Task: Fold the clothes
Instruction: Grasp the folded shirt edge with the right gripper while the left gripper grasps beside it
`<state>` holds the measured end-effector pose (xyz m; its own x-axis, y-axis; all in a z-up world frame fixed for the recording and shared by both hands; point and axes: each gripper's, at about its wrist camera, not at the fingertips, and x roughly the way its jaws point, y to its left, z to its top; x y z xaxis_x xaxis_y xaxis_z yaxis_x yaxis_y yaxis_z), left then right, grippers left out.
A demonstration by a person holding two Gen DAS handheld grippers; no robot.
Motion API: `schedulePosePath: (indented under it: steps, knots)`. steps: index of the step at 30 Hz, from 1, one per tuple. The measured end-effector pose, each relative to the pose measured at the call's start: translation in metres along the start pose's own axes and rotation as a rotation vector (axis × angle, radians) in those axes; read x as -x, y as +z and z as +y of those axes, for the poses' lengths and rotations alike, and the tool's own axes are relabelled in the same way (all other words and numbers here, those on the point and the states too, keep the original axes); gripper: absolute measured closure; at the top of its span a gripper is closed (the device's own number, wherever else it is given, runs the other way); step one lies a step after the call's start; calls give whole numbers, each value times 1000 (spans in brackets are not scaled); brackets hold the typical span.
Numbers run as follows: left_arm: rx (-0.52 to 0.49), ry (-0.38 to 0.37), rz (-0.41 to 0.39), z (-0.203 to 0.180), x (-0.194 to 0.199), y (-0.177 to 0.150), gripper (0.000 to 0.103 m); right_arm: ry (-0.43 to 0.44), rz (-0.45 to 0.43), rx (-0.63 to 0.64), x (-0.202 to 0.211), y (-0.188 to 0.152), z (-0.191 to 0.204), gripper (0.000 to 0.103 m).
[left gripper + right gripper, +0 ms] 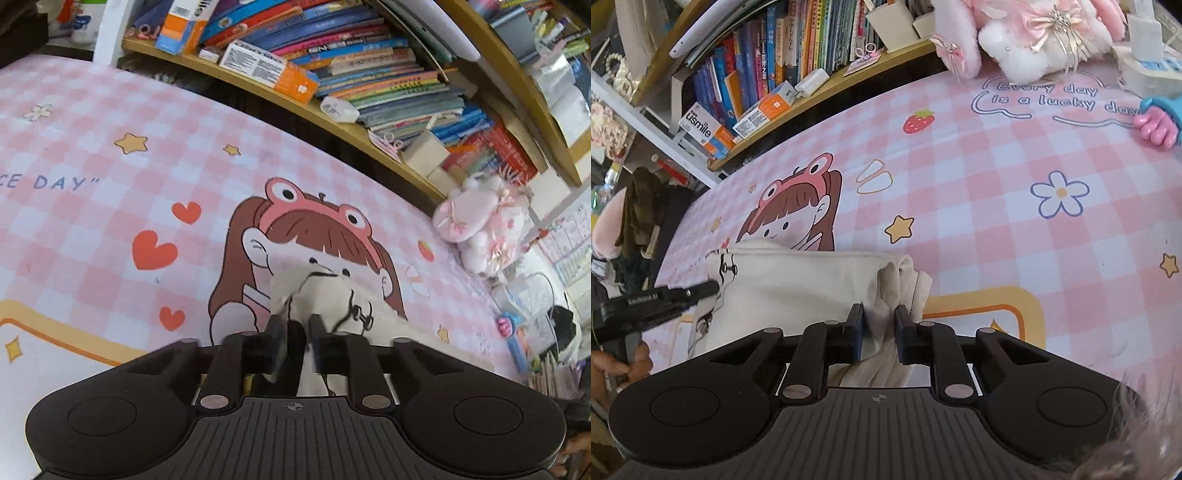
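A cream garment with a black line print (798, 280) is stretched between both grippers above the pink checked table cover (997, 221). My right gripper (879, 314) is shut on a bunched corner of the garment. My left gripper (295, 325) is shut on the other corner, which shows in the left wrist view (332, 295). The left gripper also appears at the left edge of the right wrist view (713, 286), gripping the cloth's printed end. Most of the garment hangs below the grippers, out of sight.
A wooden shelf (332, 122) packed with books and boxes runs along the table's far side. A pink plush toy (480, 221) sits at the far right corner, also seen in the right wrist view (1027, 33). A pink and blue toy (1160, 122) lies at the right.
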<state>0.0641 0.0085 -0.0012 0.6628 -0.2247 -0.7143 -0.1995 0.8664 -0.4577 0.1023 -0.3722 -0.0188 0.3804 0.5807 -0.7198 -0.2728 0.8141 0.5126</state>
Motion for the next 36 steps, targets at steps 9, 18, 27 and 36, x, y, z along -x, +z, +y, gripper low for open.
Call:
schedulePosePath:
  steps: [9, 18, 27, 36]
  knots:
    - [-22, 0, -38, -12, -12, 16, 96, -7, 2, 6, -1, 0, 0, 86]
    - [55, 40, -90, -4, 6, 19, 62, -16, -2, 4, -2, -1, 2, 86]
    - [114, 61, -37, 18, 32, -23, 32, -39, -11, -36, 6, -4, 2, 65]
    - [203, -10, -19, 24, 28, -44, 35, 27, 95, -237, 20, -26, -14, 40]
